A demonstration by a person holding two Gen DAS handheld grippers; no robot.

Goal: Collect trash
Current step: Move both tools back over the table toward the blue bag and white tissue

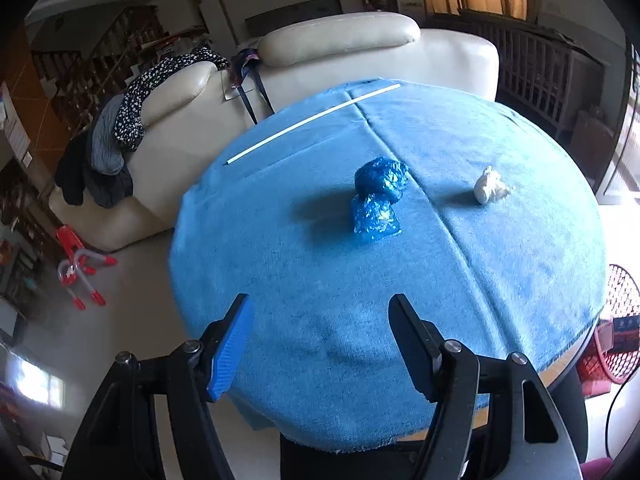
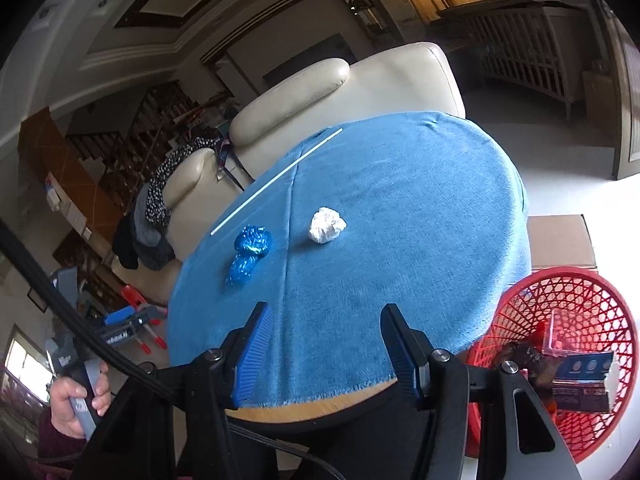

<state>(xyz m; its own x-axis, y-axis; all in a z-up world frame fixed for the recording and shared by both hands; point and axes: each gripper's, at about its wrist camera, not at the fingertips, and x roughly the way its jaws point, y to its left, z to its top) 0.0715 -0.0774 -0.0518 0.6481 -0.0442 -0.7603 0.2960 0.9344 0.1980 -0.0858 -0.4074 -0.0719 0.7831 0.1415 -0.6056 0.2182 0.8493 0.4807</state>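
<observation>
Two crumpled blue plastic wads (image 1: 378,200) (image 2: 250,250) lie touching near the middle of a round table with a blue cloth (image 1: 320,340) (image 2: 420,200). A crumpled white paper ball (image 1: 490,185) (image 2: 326,225) lies to their right. A long white stick (image 1: 312,120) (image 2: 276,182) lies along the far edge. My left gripper (image 1: 320,320) is open and empty above the near edge. My right gripper (image 2: 326,324) is open and empty above the near edge. A red mesh basket (image 2: 592,292) with trash in it stands right of the table; it also shows in the left wrist view (image 1: 618,328).
A cream leather sofa (image 1: 360,52) (image 2: 340,96) draped with dark clothes (image 1: 120,136) stands behind the table. A cardboard box (image 2: 560,240) sits behind the basket. Red-tipped tools (image 1: 80,272) lie on the floor at left. The left hand (image 2: 76,400) holds its gripper handle.
</observation>
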